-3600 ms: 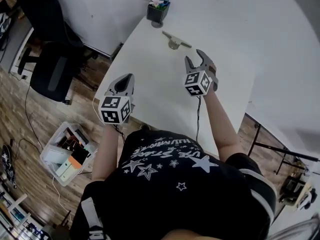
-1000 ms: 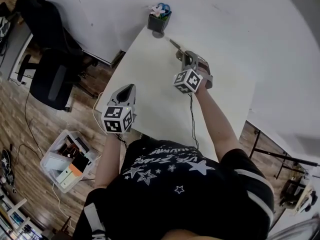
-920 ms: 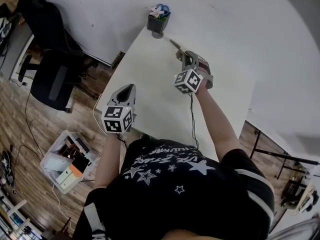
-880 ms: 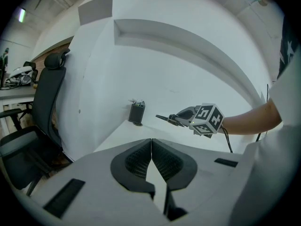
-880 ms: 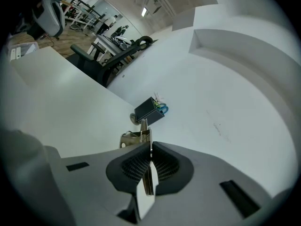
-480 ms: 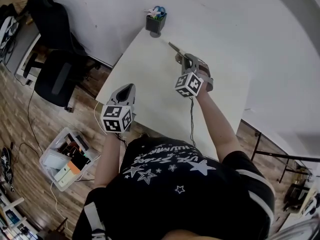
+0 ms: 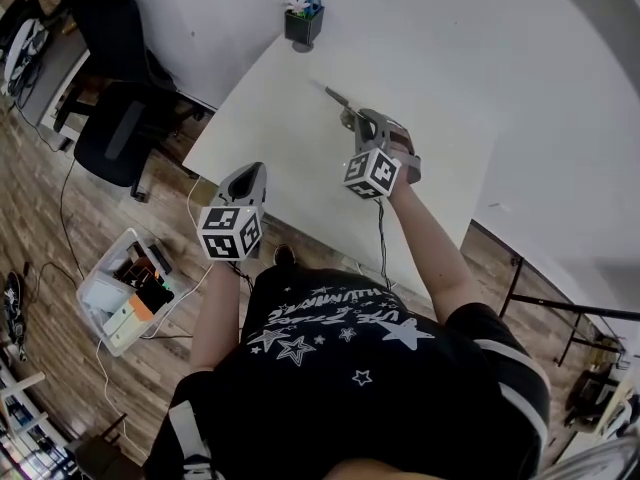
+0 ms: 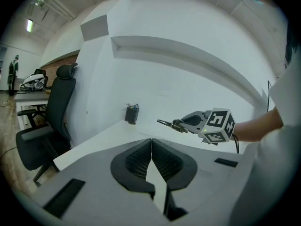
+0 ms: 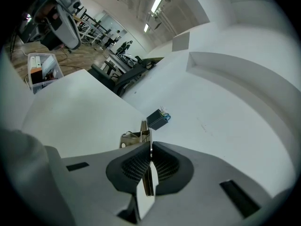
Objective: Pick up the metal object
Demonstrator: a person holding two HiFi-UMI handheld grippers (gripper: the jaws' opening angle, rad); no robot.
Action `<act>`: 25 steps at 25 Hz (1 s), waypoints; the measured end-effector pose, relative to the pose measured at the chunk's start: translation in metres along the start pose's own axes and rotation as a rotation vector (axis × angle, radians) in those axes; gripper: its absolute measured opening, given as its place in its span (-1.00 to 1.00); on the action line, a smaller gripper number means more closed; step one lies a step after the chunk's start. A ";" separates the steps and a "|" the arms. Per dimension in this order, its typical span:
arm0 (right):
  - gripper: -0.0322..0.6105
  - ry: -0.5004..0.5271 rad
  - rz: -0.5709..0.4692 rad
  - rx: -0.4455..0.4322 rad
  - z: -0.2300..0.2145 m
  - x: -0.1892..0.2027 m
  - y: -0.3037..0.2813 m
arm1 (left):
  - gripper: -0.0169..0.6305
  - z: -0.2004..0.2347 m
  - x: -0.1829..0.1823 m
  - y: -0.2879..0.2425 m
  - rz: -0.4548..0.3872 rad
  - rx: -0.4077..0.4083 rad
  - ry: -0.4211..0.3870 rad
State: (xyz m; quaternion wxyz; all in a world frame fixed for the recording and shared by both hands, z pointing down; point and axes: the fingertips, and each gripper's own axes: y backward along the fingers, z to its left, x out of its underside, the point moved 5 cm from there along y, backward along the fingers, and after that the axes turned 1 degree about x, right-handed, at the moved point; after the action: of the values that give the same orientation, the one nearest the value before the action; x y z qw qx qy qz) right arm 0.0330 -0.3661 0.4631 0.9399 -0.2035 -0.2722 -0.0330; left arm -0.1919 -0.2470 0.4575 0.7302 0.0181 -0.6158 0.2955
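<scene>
left gripper (image 7: 251, 173): my fingers clenched, empty, at tabletop (image 7: 262, 108) near edge | right gripper (image 7: 361, 119): fingers grasping metal object (image 7: 336, 99), seemingly lifted | long axis continues past fingertips toward far-left corner
</scene>
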 end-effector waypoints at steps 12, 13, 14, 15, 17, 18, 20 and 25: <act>-0.75 -0.027 -0.030 -0.040 0.030 0.053 0.093 | -0.89 -0.083 0.048 0.058 0.005 -0.041 -0.017; -0.74 -0.029 -0.030 -0.040 0.031 0.057 0.101 | -0.89 -0.090 0.052 0.063 0.003 -0.043 -0.017; -0.75 -0.031 -0.029 -0.039 0.033 0.062 0.109 | -0.89 -0.097 0.056 0.068 0.002 -0.044 -0.018; -0.75 -0.032 -0.029 -0.039 0.034 0.068 0.118 | -0.89 -0.105 0.060 0.073 0.001 -0.044 -0.018; -0.75 -0.034 -0.030 -0.038 0.037 0.078 0.136 | -0.89 -0.121 0.069 0.082 0.001 -0.044 -0.021; -0.74 -0.034 -0.031 -0.038 0.038 0.083 0.145 | -0.89 -0.129 0.073 0.087 0.002 -0.043 -0.022; -0.74 -0.033 -0.031 -0.037 0.040 0.094 0.162 | -0.89 -0.145 0.082 0.095 0.002 -0.039 -0.022; -0.75 -0.029 -0.017 -0.038 0.044 0.118 0.200 | -0.89 -0.177 0.103 0.117 0.010 -0.038 -0.017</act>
State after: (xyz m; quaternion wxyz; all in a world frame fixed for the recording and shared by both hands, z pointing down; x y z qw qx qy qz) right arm 0.1459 -0.1600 0.4859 0.9315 -0.2195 -0.2869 -0.0431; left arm -0.0810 -0.0395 0.4697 0.7237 0.0036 -0.6274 0.2875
